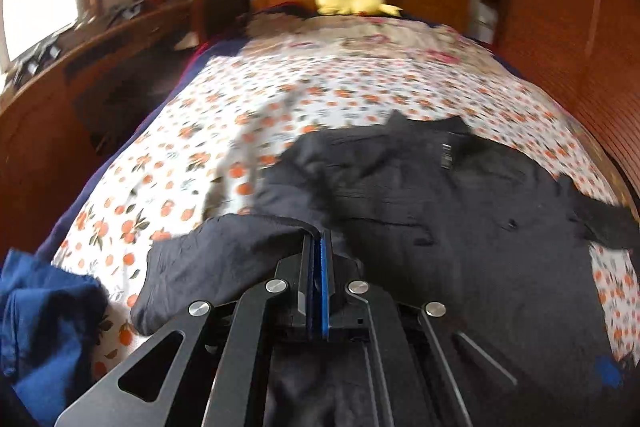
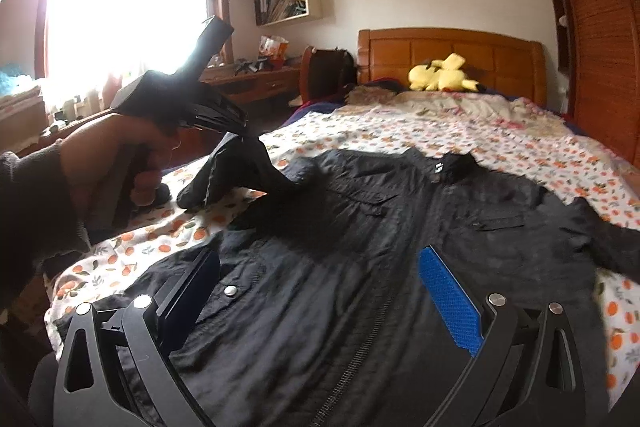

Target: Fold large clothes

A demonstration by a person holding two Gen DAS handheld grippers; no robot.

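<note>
A black jacket (image 2: 360,247) lies spread front-up on the floral bedspread (image 2: 520,147), collar toward the headboard; it also shows in the left wrist view (image 1: 440,207). My left gripper (image 1: 318,239) is shut on the jacket's left sleeve (image 1: 224,247) and holds it lifted above the bed. In the right wrist view the left gripper (image 2: 240,135) holds the sleeve (image 2: 236,175) hanging from its tips. My right gripper (image 2: 320,267) is open and empty, hovering over the jacket's lower front by the zip.
A blue garment (image 1: 44,315) lies at the bed's near left corner. A yellow plush toy (image 2: 444,73) rests by the wooden headboard (image 2: 452,47). A wooden desk (image 2: 256,79) stands left of the bed, a wooden wardrobe (image 2: 604,39) on the right.
</note>
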